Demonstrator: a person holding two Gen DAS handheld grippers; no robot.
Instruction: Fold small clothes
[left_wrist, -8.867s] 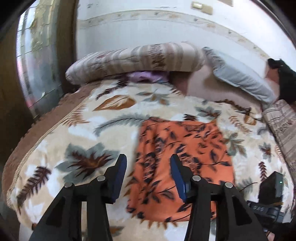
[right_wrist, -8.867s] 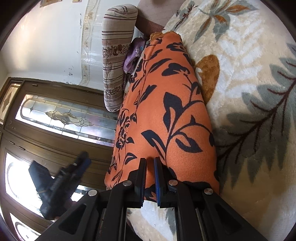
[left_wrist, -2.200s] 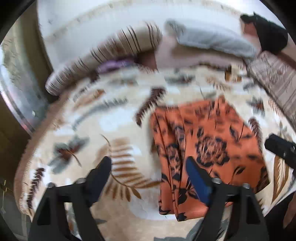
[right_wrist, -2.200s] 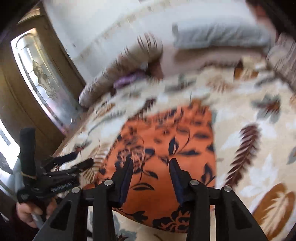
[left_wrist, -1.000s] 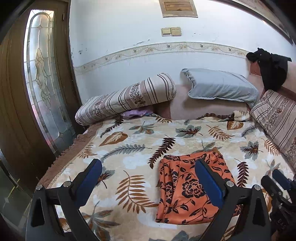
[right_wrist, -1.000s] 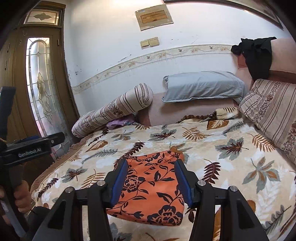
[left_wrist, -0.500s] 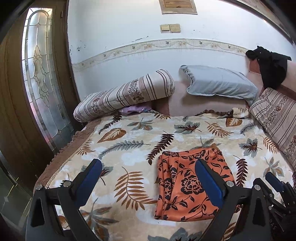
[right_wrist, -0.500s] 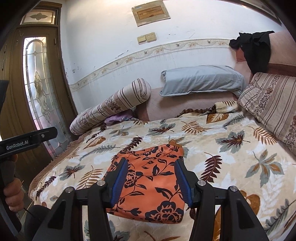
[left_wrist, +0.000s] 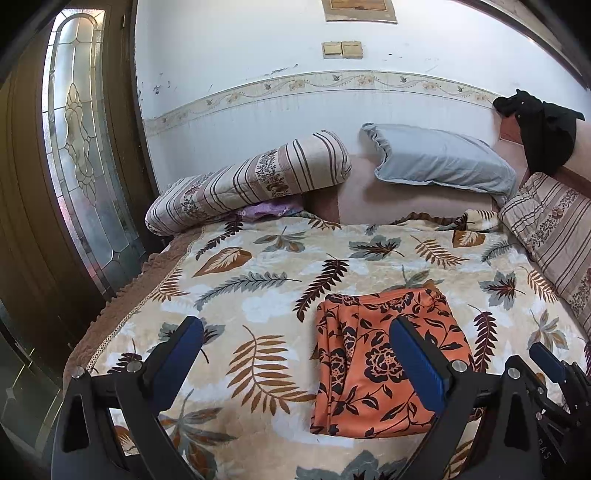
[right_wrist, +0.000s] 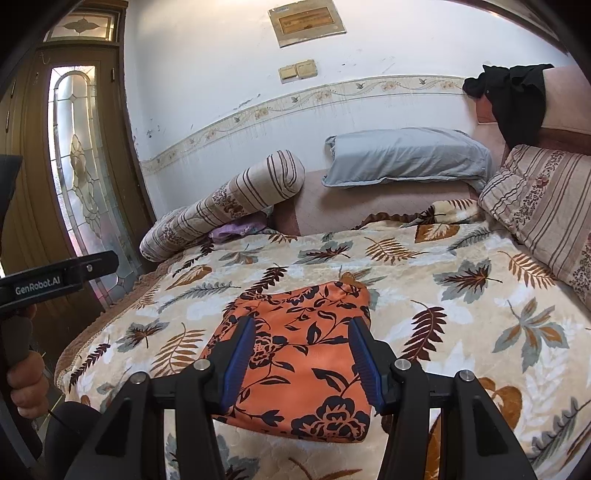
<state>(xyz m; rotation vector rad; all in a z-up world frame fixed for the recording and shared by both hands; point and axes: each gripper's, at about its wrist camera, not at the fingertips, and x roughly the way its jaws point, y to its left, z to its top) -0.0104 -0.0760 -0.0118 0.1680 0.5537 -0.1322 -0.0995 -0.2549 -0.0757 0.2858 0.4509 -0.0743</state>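
An orange garment with black flowers (left_wrist: 373, 354) lies folded into a flat rectangle on the leaf-patterned blanket (left_wrist: 258, 280). It also shows in the right wrist view (right_wrist: 299, 354). My left gripper (left_wrist: 295, 347) is open wide and empty, held above the bed's near edge, its right finger in front of the garment. My right gripper (right_wrist: 301, 349) is open and empty, held above the garment's near edge. Neither touches the cloth.
A striped bolster (left_wrist: 251, 181), a purple cloth (left_wrist: 266, 212) under it, a grey pillow (left_wrist: 439, 158) and a striped cushion (left_wrist: 554, 229) line the bed's back and right. A black garment (left_wrist: 543, 129) hangs on the headboard. A glass door (left_wrist: 81, 155) stands left.
Both grippers let go of the garment, opened and drew back from the bed. In the last half second they drifted only slightly. The garment lies still.
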